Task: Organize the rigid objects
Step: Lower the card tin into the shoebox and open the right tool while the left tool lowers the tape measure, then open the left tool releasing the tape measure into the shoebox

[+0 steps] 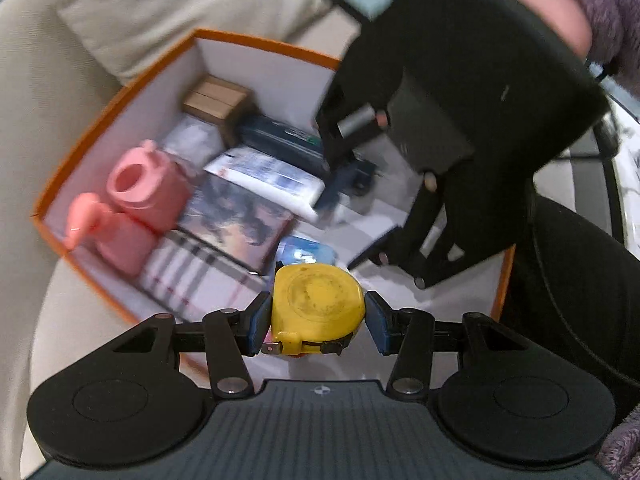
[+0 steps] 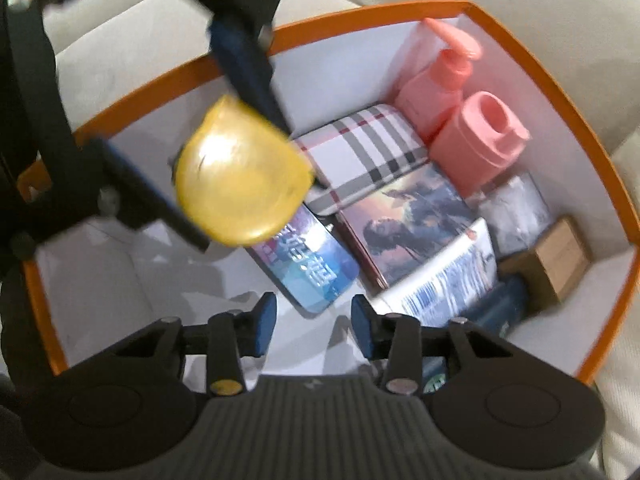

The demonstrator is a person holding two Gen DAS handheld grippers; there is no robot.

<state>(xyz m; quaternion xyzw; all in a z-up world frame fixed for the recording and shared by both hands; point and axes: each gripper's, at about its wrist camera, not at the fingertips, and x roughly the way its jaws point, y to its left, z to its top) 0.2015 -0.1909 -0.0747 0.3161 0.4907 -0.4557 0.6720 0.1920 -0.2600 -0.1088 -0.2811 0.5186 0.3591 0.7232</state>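
Overhead, the left gripper (image 1: 318, 322) held the yellow tape measure (image 1: 318, 308) clamped between its pads above the orange box (image 2: 580, 92). The right gripper (image 2: 314, 326) hovered inside, jaws part-open, gripping nothing.

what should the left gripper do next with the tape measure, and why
Probably lower it a little further and let go over the bare white floor of the box. The left gripper holds the tape measure above the box, where the other things fill the far side, and the right gripper is empty.
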